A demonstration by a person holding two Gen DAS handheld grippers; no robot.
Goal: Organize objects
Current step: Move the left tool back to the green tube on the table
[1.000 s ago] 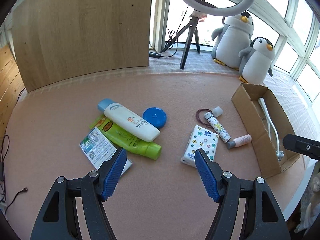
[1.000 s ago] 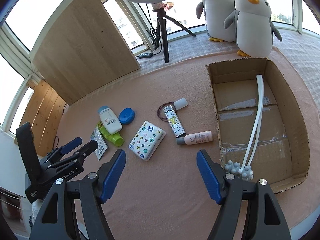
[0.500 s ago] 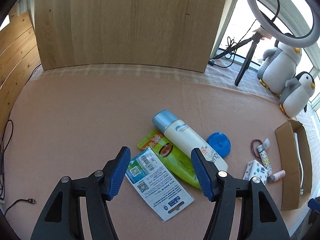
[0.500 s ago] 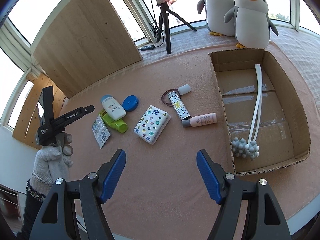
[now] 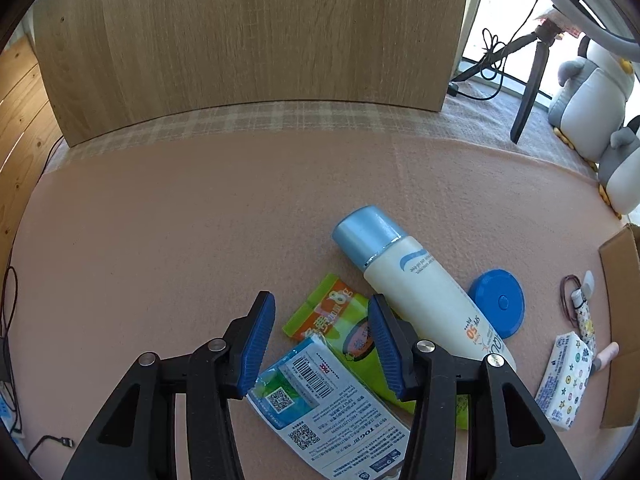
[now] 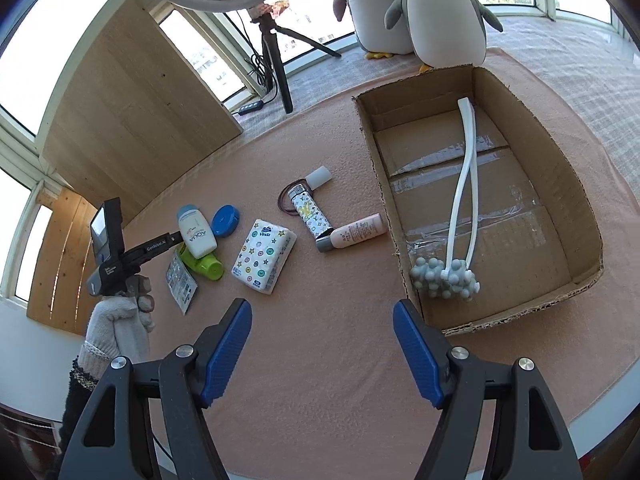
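Over left part of pink felt-covered counter (image 5: 200, 220), left gripper (image 5: 320, 344) spread, hovering above flat blue-white sachet (image 5: 320, 400) and green tube (image 5: 360, 344). White sunscreen bottle with blue cap (image 5: 416, 280) lies across tube; round blue lid (image 5: 498, 302) beside it. Right gripper (image 6: 322, 354) spread, empty, near counter's front edge. Open cardboard box (image 6: 560, 168) at right edge holds white two-pronged massager (image 6: 460, 208).
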